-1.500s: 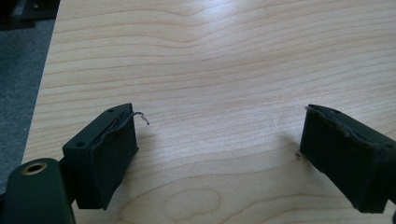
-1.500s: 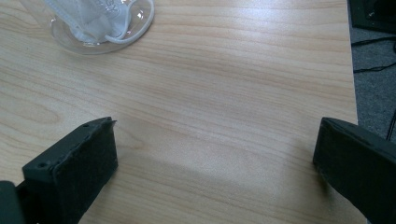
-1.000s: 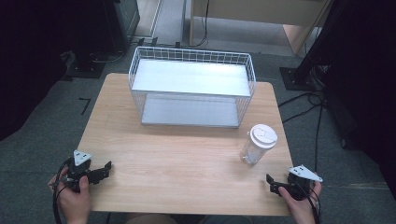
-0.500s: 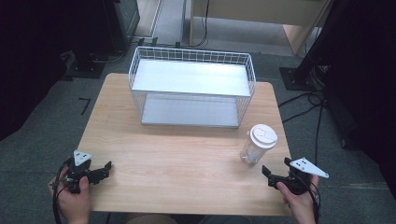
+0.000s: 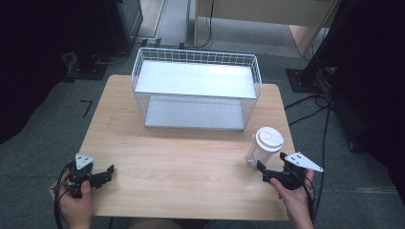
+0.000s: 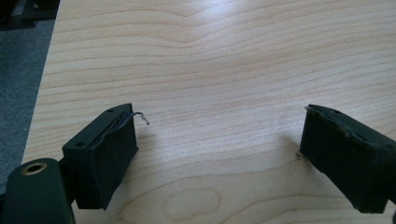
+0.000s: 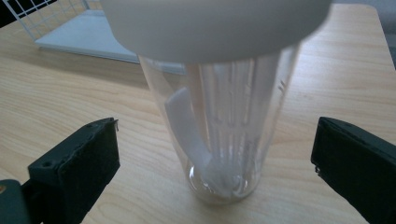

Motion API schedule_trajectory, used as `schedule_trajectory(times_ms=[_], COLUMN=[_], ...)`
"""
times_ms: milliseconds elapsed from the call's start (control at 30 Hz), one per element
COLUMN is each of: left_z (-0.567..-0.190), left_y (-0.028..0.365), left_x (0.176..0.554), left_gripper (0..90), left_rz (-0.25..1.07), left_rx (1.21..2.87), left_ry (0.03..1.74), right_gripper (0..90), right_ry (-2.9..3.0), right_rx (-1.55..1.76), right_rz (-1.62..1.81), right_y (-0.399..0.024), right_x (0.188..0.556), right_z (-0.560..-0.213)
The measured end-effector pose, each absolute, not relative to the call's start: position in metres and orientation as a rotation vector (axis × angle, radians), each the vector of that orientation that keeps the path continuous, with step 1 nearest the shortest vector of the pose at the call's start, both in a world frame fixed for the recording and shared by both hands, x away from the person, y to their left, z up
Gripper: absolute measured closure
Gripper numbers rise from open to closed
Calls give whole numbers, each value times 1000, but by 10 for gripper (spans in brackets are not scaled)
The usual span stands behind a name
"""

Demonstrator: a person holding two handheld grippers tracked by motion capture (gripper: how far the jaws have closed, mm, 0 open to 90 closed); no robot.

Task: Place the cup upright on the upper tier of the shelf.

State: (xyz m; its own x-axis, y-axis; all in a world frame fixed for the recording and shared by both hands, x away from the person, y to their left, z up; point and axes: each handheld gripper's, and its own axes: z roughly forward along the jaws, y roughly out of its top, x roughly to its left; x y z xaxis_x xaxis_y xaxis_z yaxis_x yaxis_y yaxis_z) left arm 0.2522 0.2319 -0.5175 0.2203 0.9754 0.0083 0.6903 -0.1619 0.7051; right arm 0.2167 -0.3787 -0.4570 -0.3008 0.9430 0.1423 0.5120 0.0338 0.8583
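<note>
A clear plastic cup (image 5: 264,150) with a white lid (image 5: 269,138) stands upright on the right side of the wooden table (image 5: 191,157). In the right gripper view the cup (image 7: 219,93) holds something white and stands between my open jaws, touching neither. My right gripper (image 5: 271,163) is just in front of the cup, and in its own view the right gripper (image 7: 215,135) is open wide. My left gripper (image 5: 107,174) rests at the table's front left; in its own view the left gripper (image 6: 219,121) is open over bare wood.
A white wire basket (image 5: 197,90) with a flat white bottom stands at the back middle of the table. Its near corner (image 7: 56,28) lies behind the cup to the left. Dark floor, cables and stands surround the table.
My right gripper has moved forward and left toward the cup, so its jaws now flank the cup's base. The left gripper and the cup have stayed put.
</note>
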Motion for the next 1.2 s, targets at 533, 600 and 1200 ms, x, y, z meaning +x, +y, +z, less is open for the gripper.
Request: schedule_trajectory(times_ms=[533, 600, 1200], left_z=[-518, -518, -518], left_y=[232, 232, 232], left_x=[252, 252, 252], left_gripper=[112, 112, 112], left_rz=[641, 641, 641], left_rx=[1923, 1923, 1923], left_ry=[1532, 1532, 1533], right_gripper=[77, 97, 160], right_ry=[1719, 1703, 1639], right_rx=[1503, 1497, 1418], right_rz=[1165, 1165, 1207], right_y=[-357, -356, -345], right_x=[250, 250, 248], right_z=[-457, -457, -458])
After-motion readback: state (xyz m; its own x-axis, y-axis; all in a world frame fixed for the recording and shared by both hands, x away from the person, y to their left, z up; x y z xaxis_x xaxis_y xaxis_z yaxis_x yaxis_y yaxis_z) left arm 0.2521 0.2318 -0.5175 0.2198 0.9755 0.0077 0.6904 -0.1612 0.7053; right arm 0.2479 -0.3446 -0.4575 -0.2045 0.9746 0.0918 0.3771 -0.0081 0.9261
